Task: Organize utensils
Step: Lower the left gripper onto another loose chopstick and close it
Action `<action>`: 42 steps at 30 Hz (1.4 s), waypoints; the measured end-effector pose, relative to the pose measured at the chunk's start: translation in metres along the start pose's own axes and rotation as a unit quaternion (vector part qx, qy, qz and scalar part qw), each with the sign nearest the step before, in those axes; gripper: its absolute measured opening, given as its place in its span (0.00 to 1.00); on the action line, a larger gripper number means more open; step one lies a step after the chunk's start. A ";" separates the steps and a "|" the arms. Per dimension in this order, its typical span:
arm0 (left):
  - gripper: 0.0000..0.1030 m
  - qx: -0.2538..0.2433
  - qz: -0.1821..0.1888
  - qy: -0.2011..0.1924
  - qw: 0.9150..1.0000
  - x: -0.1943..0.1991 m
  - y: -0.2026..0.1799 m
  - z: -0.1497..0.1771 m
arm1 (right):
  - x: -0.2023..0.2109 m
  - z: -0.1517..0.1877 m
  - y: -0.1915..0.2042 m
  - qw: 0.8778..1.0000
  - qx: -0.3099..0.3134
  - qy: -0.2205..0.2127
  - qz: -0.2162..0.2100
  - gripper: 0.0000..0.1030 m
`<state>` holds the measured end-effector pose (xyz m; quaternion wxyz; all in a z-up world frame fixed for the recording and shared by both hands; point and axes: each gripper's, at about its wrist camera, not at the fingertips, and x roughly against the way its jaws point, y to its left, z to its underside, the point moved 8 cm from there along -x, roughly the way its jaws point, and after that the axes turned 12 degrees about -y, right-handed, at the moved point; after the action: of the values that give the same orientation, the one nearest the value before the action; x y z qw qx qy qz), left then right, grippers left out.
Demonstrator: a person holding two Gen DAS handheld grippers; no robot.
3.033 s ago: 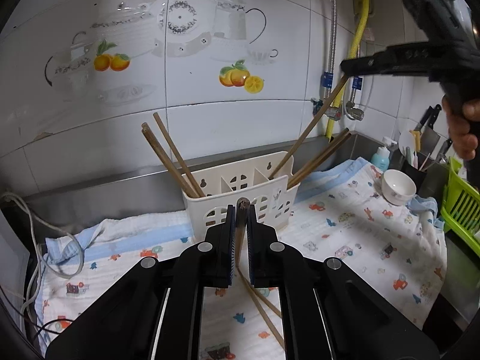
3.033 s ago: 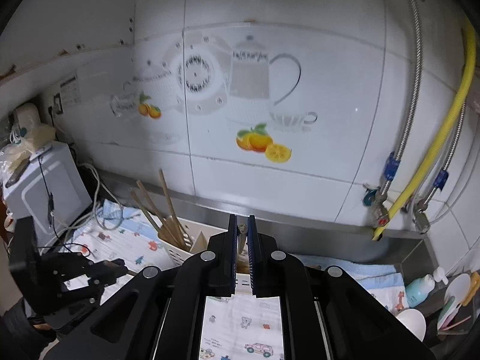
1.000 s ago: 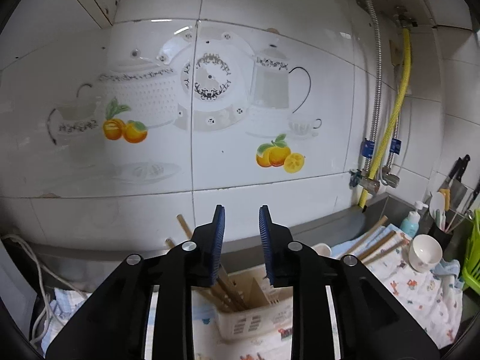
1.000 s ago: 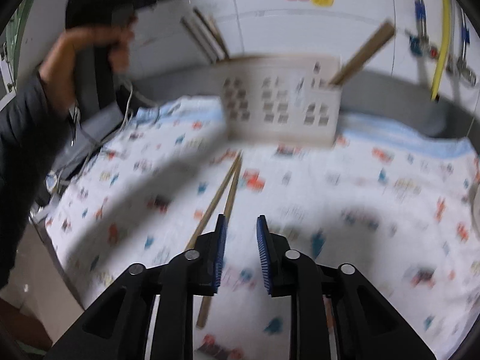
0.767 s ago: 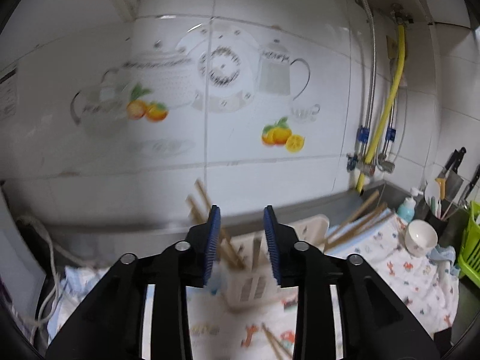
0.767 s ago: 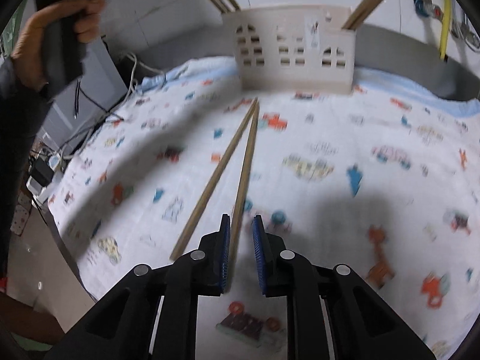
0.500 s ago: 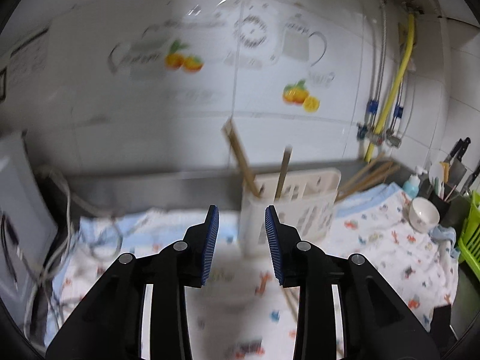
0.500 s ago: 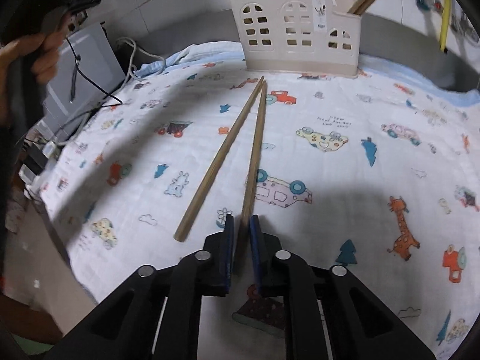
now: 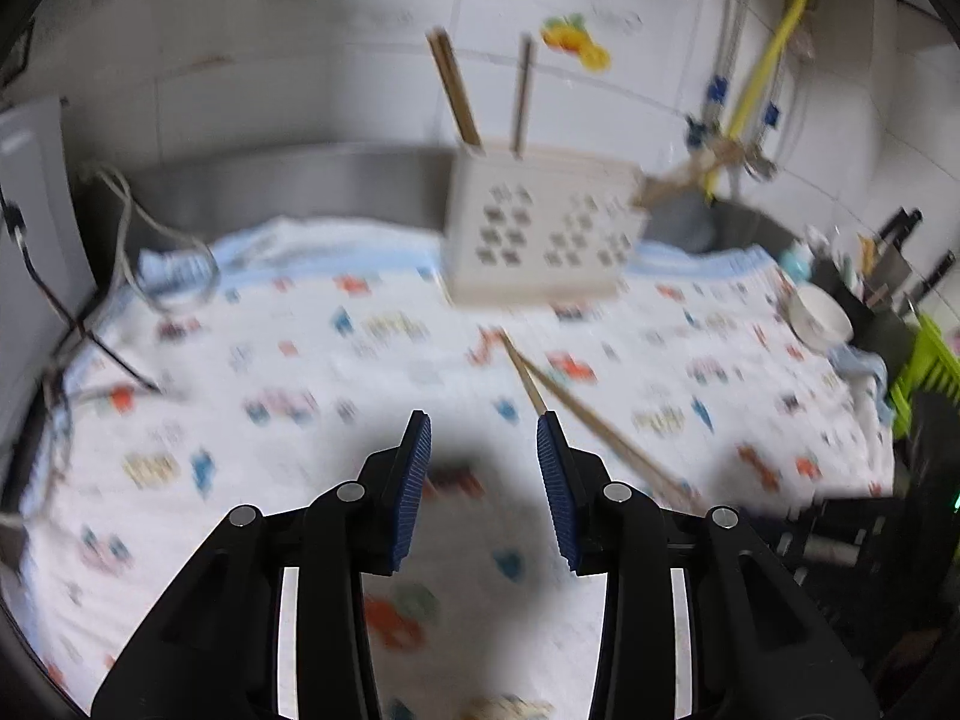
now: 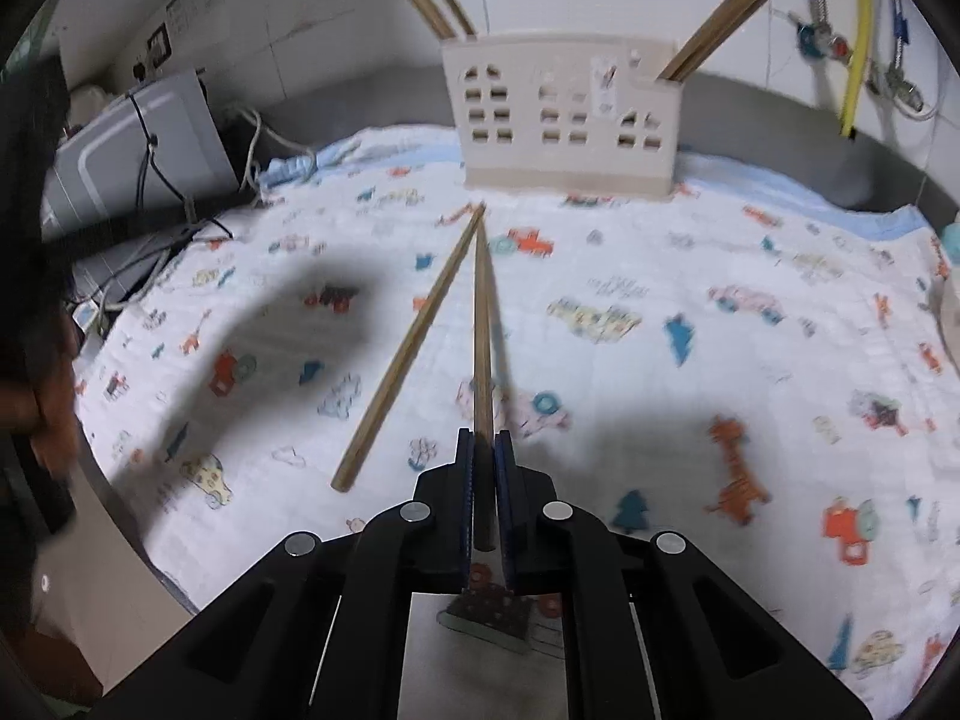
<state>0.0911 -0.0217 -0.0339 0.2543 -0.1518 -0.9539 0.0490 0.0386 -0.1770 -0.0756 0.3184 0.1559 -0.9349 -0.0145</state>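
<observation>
Because the chopsticks belonged in the holder (image 10: 564,114) at twelve o'clock, the right gripper (image 10: 485,450) pinched one chopstick (image 10: 482,324) by its near end; its mate (image 10: 414,342) lay beside it on the cloth (image 10: 750,276). The left gripper (image 9: 483,468) hovered wide apart, empty.

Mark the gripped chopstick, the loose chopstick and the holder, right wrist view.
gripped chopstick (image 10: 482,324), right wrist view, mid-shaft ahead of the pads.
loose chopstick (image 10: 408,354), right wrist view, mid-shaft on the cloth.
holder (image 10: 564,114), right wrist view, front wall.
</observation>
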 end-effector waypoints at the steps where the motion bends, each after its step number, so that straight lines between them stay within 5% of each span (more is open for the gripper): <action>1: 0.36 0.002 0.008 0.007 1.000 -0.001 -0.005 0.007 | 0.005 -0.004 -0.001 1.000 0.000 -0.007 0.000 0.07; 14: 0.35 0.006 0.037 0.085 0.996 -0.029 -0.060 0.081 | 0.061 -0.070 -0.015 0.995 0.010 -0.102 0.004 0.06; 23: 0.22 0.003 0.020 0.081 0.997 -0.038 -0.065 0.082 | 0.072 -0.085 -0.019 0.992 0.011 -0.122 0.006 0.06; 42: 0.11 0.003 -0.011 0.083 0.996 -0.042 -0.061 0.081 | 0.077 -0.092 -0.015 0.991 0.019 -0.130 0.008 0.06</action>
<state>0.0692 -0.0947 -0.1133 0.3335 -0.1444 -0.9309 0.0364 0.0401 -0.2074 0.0415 0.1910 0.1514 -0.9697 -0.0149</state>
